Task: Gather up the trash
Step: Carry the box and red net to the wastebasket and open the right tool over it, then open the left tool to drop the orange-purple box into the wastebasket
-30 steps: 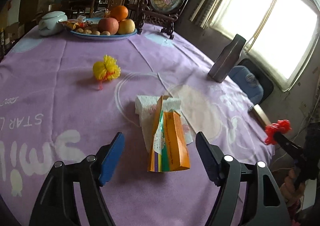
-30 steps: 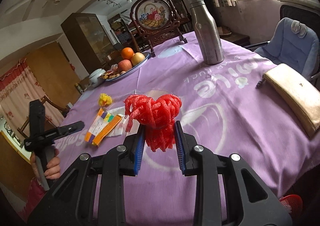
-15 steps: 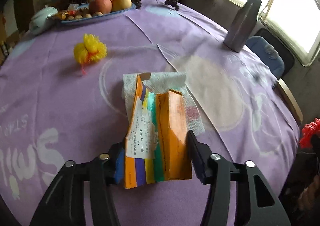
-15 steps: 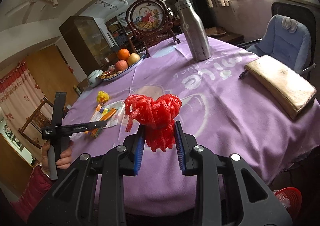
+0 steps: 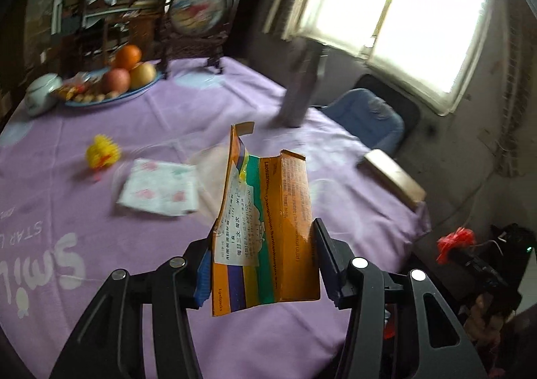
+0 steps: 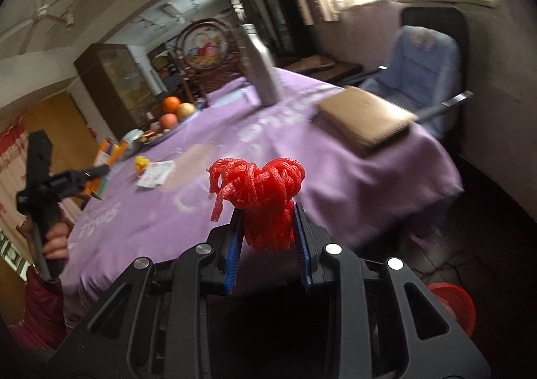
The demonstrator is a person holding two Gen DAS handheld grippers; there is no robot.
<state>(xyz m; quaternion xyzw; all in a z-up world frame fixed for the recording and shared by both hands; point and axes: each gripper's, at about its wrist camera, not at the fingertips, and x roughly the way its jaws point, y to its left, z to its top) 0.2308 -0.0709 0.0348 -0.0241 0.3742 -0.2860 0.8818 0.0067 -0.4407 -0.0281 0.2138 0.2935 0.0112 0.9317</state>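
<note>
We see the left gripper (image 5: 263,273) clamped on a torn orange carton (image 5: 268,228) above the tabletop (image 5: 167,117); the right gripper (image 6: 267,245) pinches red netting (image 6: 263,191).

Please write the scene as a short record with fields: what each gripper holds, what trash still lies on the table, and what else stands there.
left gripper: shut on orange carton, lifted off the table
right gripper: shut on red net
trash on tablecloth: yellow net, napkin
other things: fruit plate, metal bottle, tan pouch
</note>
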